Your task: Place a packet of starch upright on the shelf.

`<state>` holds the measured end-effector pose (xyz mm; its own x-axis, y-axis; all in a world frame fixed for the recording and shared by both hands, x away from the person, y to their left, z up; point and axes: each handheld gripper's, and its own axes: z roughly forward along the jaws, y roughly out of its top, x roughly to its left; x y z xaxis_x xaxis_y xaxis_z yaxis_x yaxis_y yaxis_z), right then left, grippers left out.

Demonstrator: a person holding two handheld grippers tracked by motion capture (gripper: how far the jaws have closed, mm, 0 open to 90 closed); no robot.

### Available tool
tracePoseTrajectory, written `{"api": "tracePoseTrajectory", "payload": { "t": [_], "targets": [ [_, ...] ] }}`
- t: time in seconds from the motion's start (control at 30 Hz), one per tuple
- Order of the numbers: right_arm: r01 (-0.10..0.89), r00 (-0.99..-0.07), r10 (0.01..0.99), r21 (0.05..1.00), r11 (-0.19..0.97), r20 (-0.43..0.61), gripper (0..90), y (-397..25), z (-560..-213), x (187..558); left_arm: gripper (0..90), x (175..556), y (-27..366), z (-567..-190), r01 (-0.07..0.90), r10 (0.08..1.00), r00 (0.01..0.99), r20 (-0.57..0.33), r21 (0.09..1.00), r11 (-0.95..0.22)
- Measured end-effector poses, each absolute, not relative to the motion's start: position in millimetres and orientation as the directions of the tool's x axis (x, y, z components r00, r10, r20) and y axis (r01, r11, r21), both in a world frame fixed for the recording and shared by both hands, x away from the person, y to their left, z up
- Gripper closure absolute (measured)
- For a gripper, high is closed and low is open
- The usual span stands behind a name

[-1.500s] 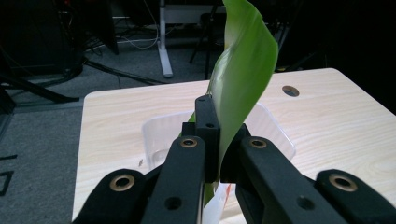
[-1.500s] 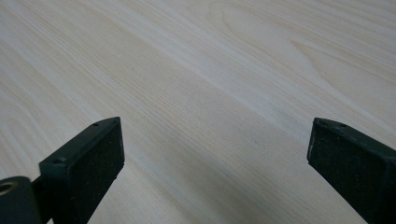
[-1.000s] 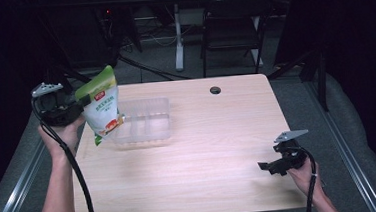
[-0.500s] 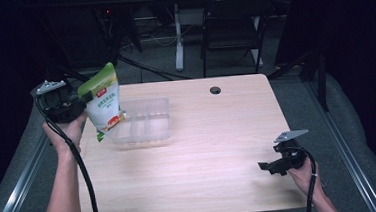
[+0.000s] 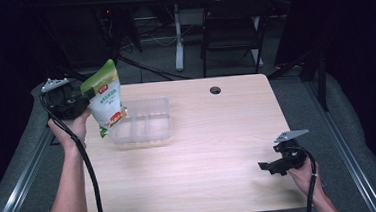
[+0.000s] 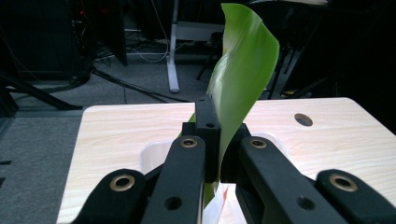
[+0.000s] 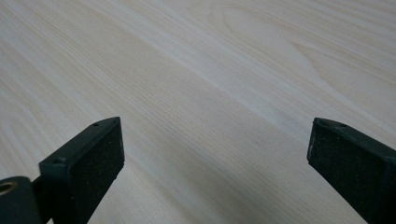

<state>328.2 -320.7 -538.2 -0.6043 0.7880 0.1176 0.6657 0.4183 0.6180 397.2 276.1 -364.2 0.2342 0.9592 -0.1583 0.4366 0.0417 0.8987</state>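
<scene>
The left gripper (image 5: 86, 95) was clenched on the green pouch (image 5: 104, 97), holding it in the air just beyond its jaws, above the near end of the clear tray (image 5: 145, 126). Placing it remained undone. The right gripper (image 7: 212, 154) hung released over bare table (image 5: 204, 150).

The high view looks forward and down from above the person's edge of the surface (image 5: 194, 155), far enough back to take in all of it and the chair beyond. The left gripper view rides low behind the left tongs (image 6: 217, 140) at the surface's left edge and faces across it toward the round hole (image 6: 303, 119), which the high view also shows (image 5: 215, 90). The right gripper view sits close above the surface (image 7: 196, 84), aimed down along the right tongs (image 7: 215, 154).
</scene>
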Motion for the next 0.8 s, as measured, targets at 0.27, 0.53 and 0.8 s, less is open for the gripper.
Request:
{"api": "tracePoseTrajectory", "payload": {
  "t": [0.27, 0.53, 0.8],
  "targets": [
    [0.665, -0.603, 0.790, 0.619, 0.418, 0.115, 3.3, -321, -538, 328, 90.0, 402, 276, -369, 0.422, 0.964, 0.211, -0.161, 0.905, 0.058],
    [0.665, -0.602, 0.790, 0.619, 0.418, 0.114, 3.4, -321, -538, 328, 90.0, 406, 275, -374, 0.409, 0.969, 0.188, -0.161, 0.910, 0.072],
    [0.666, -0.602, 0.789, 0.620, 0.414, 0.120, 3.4, -321, -538, 328, 90.0, 412, 270, -384, 0.399, 0.964, 0.174, -0.198, 0.910, 0.115]
  ]
}}
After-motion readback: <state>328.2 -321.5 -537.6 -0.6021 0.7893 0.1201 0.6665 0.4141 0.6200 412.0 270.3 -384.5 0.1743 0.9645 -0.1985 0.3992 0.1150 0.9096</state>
